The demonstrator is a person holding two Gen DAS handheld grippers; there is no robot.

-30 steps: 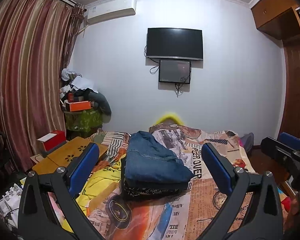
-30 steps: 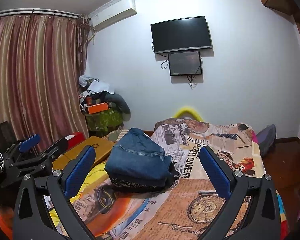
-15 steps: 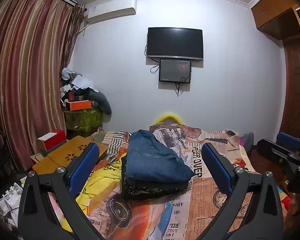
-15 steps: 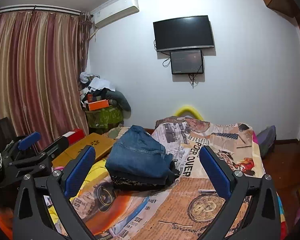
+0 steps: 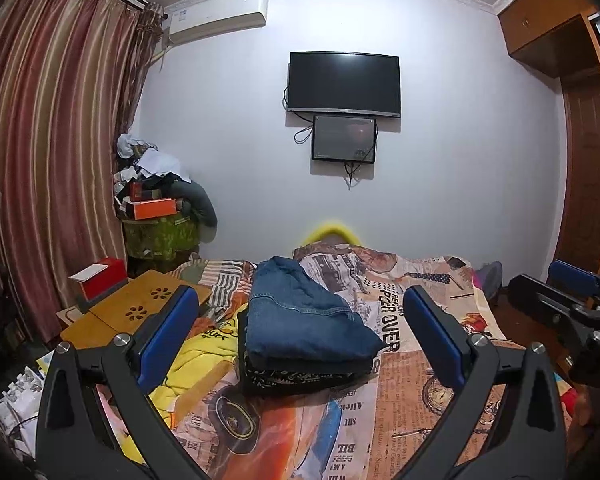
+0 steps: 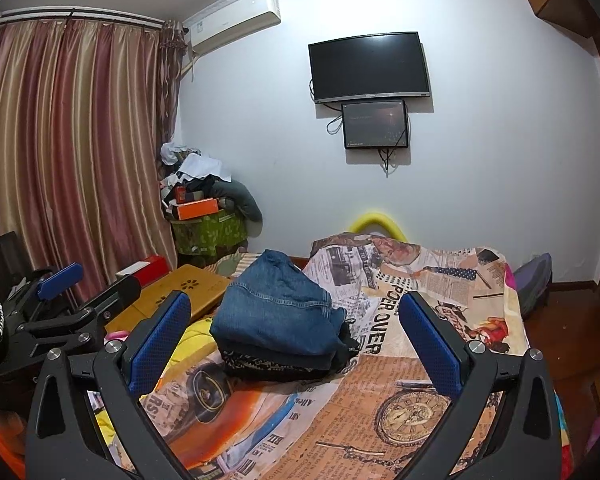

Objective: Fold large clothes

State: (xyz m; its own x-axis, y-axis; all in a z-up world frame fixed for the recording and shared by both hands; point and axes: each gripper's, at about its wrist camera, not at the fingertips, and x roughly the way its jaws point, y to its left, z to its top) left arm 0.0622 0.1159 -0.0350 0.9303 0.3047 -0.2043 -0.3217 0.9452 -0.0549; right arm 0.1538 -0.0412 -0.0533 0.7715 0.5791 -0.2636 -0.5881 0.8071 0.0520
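Left wrist view looks along the left hand-held gripper (image 5: 300, 332), whose two blue-padded fingers (image 5: 168, 332) stand wide apart with nothing between them. The folded clothes stack (image 5: 304, 328) lies beyond the tips on the bed (image 5: 420, 392), near its middle: blue denim jeans (image 5: 300, 312) on top and a dark patterned garment (image 5: 300, 376) under them. How many pieces make up the dark layers I cannot tell. A yellow garment (image 5: 204, 356) lies crumpled just left of the stack, partly hidden behind the left finger.

From the right wrist view the right hand-held gripper (image 6: 296, 340) is spread just as wide and empty, held above the newspaper-print bedspread (image 6: 380, 400), with the stack ahead and a little to the left. Each gripper shows at the edge of the other's view, cut off by the frame.

One green patterned bin (image 5: 160, 236) stands in the corner by the curtain (image 5: 48, 160), heaped over its rim: an orange box (image 5: 154, 209), a darker box above it, white cloth and a grey bundle. What lies deeper inside is hidden. One wooden lap table (image 5: 132, 312) sits beside the bed with a red-and-white box (image 5: 100, 282) at its far end.

Two screens hang on the wall, a television (image 5: 344, 84) and a smaller monitor (image 5: 344, 139) below it, and one air conditioner (image 5: 220, 16). A yellow curved object (image 6: 374, 222) peeks from behind the bed; most of it is hidden.
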